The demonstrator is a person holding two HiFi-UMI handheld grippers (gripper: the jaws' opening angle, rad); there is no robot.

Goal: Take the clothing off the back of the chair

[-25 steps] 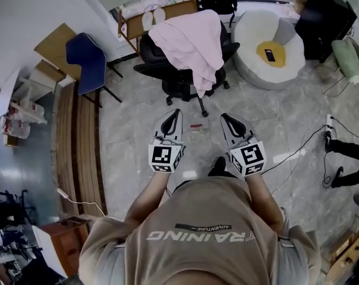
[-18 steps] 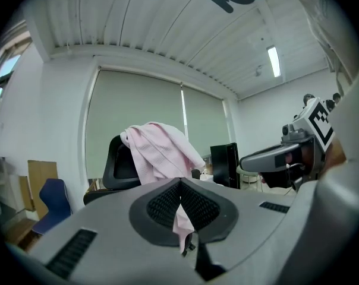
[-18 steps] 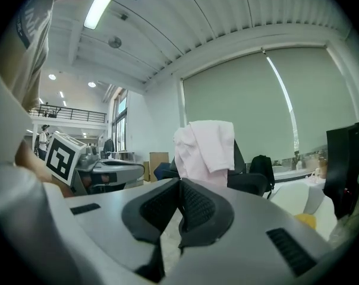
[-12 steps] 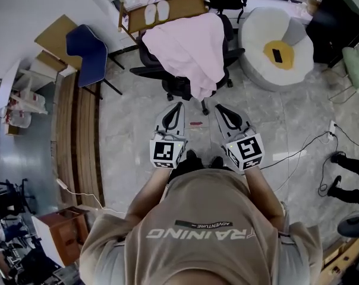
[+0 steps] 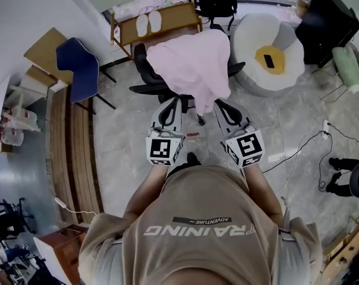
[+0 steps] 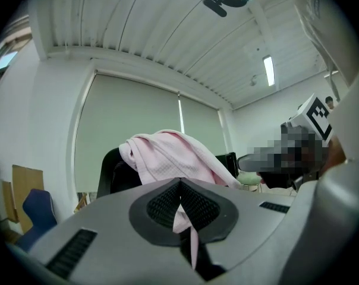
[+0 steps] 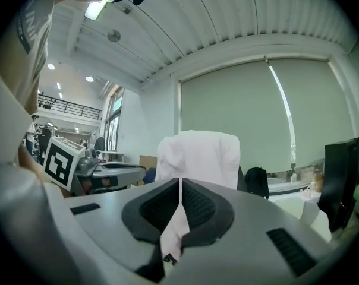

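- One pink garment is the task item. It hangs over the backrest of the black office chair, covering the top and trailing down the near side.
- Change: against the head view of a second ago, both grippers have advanced toward the chair. Bare floor then lay between their tips and the garment. Their tips now sit at its lower hem in that view. Both gripper views show the cloth ahead of the jaws, not in them.
- Left gripper: jaw tips together, nothing clamped.
- Right gripper: jaw tips together, nothing clamped.
- Meaning: the approach looks nearly complete, but removal has not started. Both sets of jaws must part before either can take the cloth.
- Count: one garment, two grippers, two chairs (the office chair and one blue chair), one white beanbag, two slippers on one wooden bench.
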